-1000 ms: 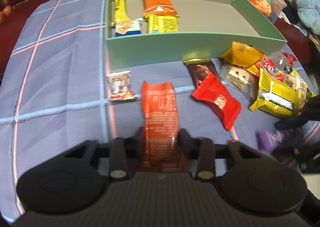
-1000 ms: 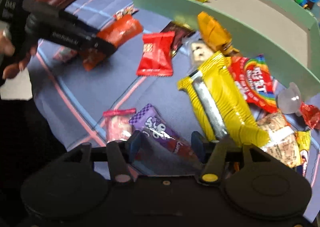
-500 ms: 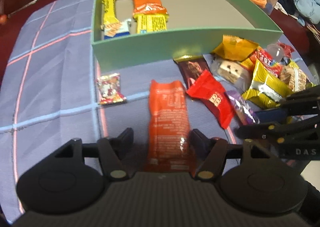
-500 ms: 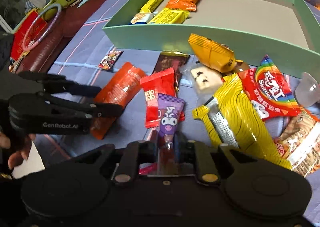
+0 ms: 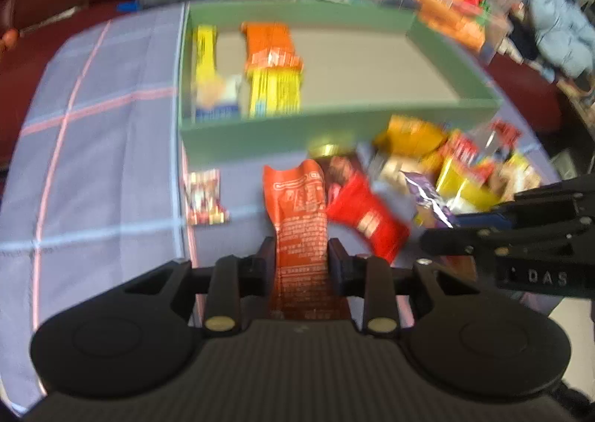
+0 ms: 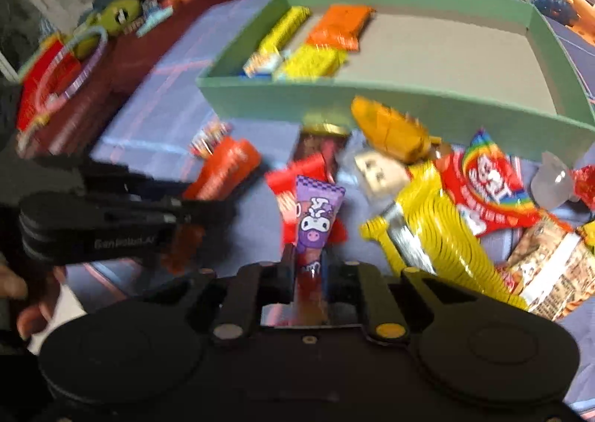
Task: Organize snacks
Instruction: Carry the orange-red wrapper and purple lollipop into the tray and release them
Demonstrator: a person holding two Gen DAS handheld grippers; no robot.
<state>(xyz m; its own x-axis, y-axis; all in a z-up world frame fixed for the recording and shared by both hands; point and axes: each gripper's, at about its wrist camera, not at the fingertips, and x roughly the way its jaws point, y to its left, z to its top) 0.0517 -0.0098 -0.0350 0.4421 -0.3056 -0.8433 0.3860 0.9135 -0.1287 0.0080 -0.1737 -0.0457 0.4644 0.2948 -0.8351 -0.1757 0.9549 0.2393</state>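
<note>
Nearest, left hand-held gripper (image 5: pixel 301 254) clenched on the orange pack (image 5: pixel 297 213), lifted off the desk (image 5: pixel 111 169) with its far end drooping toward the red pack (image 5: pixel 366 215). Right hand-held gripper (image 6: pixel 308 265) likewise clamped on the purple pouch (image 6: pixel 316 217), pinched at its near end and pointing toward the box. Just beyond, loose snacks heaped on the plaid cloth: yellow bag (image 6: pixel 438 232), rainbow candy bag (image 6: pixel 487 184), orange wrapper (image 6: pixel 390 131), a brown bar (image 5: pixel 336 169) and a small sachet (image 5: pixel 204 198) off to the left. Farther still, green box (image 6: pixel 372 105), open-topped, holding a yellow bar (image 5: pixel 204 53), an orange pack and a yellow pack at its left end, plus a small blue-and-white item; right part of its floor bare. Risks, judging from here: both grips near the packet ends, so either could swing, slip or catch the near wall of the box on the way over; two grippers close together, so a bump likely if both head for the box at once; frames blurred, hence uncertain detail.
</note>
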